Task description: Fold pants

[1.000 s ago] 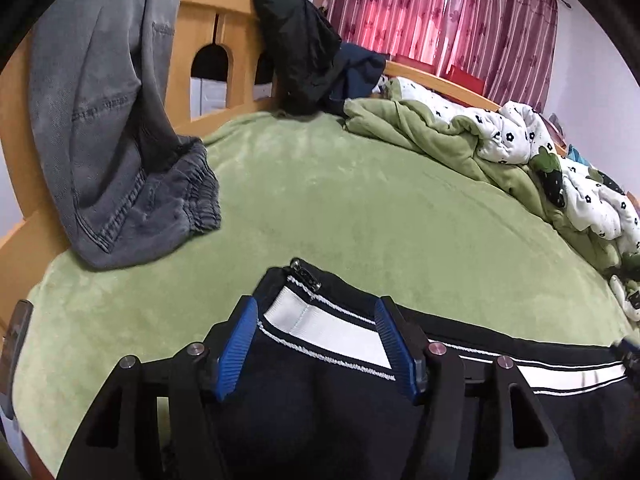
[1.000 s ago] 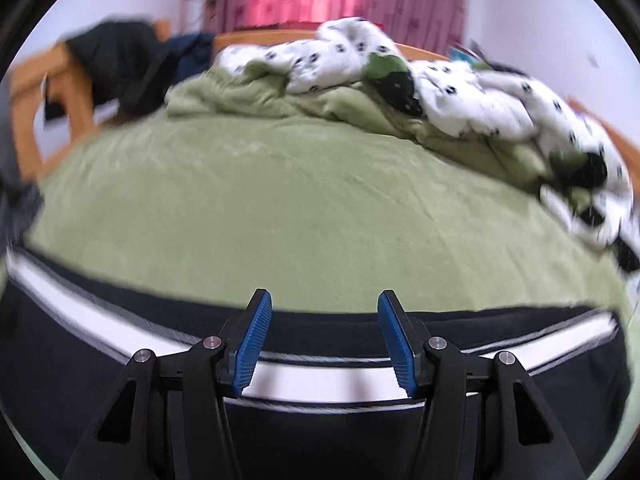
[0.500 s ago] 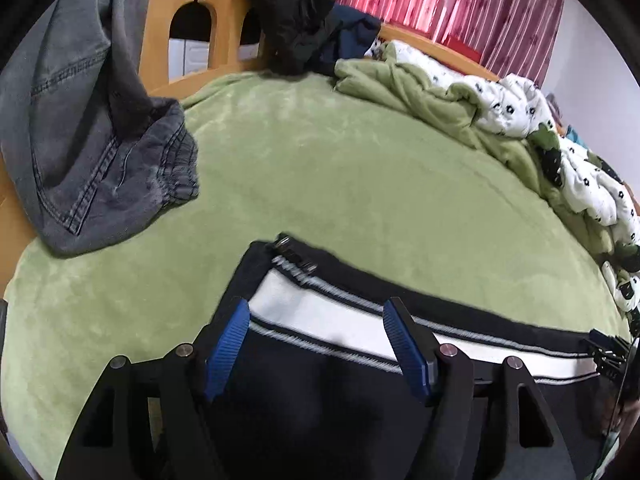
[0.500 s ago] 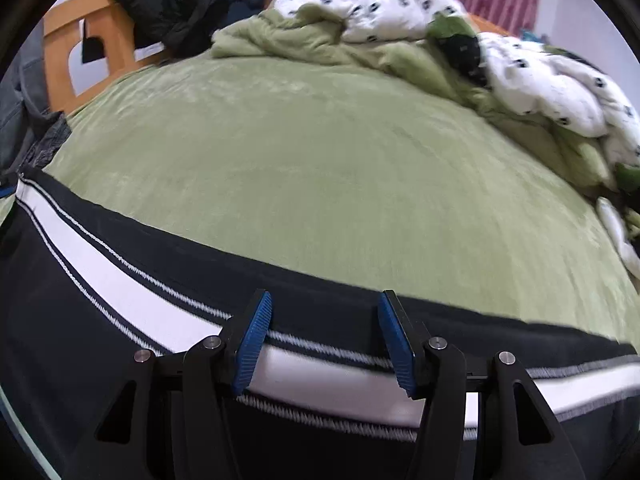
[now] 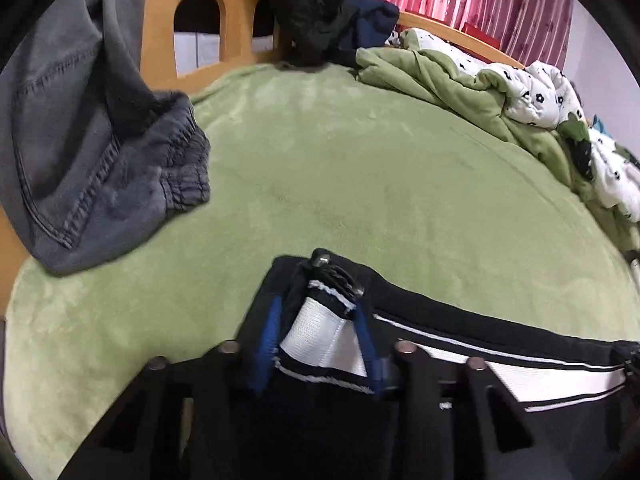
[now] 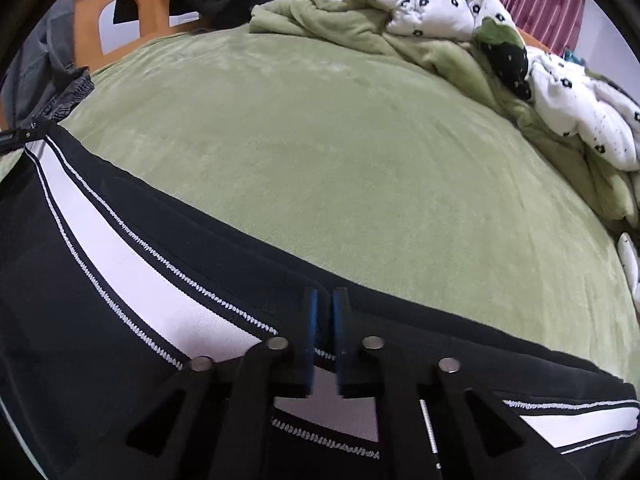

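Now, through the left wrist camera, the left gripper is pinching the bunched end of the black pants, its blue pads squeezing the white side stripe near a zipper pull, with the garment lying across the near edge of the green bed cover. Grey jeans are hanging off the wooden bed frame at left, and a rumpled quilt is sitting along the far right. Over on the right wrist camera, the right gripper is clamping almost fully together on the dark edge of the pants, whose stripe is running leftward over the bed cover.
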Motion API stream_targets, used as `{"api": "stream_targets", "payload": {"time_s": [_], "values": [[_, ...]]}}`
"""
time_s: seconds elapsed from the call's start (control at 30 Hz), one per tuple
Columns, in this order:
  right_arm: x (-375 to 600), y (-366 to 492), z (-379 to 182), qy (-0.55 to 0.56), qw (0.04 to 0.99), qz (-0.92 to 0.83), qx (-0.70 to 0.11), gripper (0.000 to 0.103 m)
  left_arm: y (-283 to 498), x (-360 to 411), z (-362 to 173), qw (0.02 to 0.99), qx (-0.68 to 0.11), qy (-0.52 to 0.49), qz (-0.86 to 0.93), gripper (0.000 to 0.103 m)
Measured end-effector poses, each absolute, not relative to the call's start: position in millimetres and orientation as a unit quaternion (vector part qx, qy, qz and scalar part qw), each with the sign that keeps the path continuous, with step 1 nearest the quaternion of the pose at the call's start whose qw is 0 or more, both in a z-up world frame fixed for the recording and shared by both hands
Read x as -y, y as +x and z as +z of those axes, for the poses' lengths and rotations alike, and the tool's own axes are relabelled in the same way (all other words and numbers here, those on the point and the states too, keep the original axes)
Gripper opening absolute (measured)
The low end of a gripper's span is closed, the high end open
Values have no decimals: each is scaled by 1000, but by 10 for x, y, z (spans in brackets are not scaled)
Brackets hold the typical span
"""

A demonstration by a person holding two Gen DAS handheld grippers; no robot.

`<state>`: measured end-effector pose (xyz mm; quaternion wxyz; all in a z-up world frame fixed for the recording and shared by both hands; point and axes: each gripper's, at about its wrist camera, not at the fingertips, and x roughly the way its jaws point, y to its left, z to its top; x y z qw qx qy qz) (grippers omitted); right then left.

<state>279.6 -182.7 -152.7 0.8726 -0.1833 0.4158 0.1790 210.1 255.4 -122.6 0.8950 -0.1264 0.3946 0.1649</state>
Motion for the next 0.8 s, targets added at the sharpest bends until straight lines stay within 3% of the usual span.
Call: {"api": "stream_targets", "payload": {"time_s": [0.23, 0.4, 0.63, 0.7, 0.77, 0.8], "values": [[1955, 2804, -1290, -126, 897, 187, -381, 4, 1992, -2673, -1135, 902, -363, -170, 159, 24], [1849, 2939, -1510, -133, 892, 160, -401, 4, 2070, -2669, -1242, 894, -381, -166, 165, 25], [1841, 2992, -1560, -120, 896, 136, -406, 8, 2077, -2671, -1274, 890, -387, -168, 174, 31], [1889, 2972, -1463, -115, 897, 144, -402, 15, 2079, -2686, -1300, 884, -395, -173, 180, 39], [1961, 2911, -1327, -124, 902, 144, -388, 45, 2065, -2714, -1328, 879, -401, -189, 175, 48], [2034, 2878, -1243, -126, 908, 143, -374, 54, 2055, -2727, -1334, 878, -401, -197, 169, 54]]}}
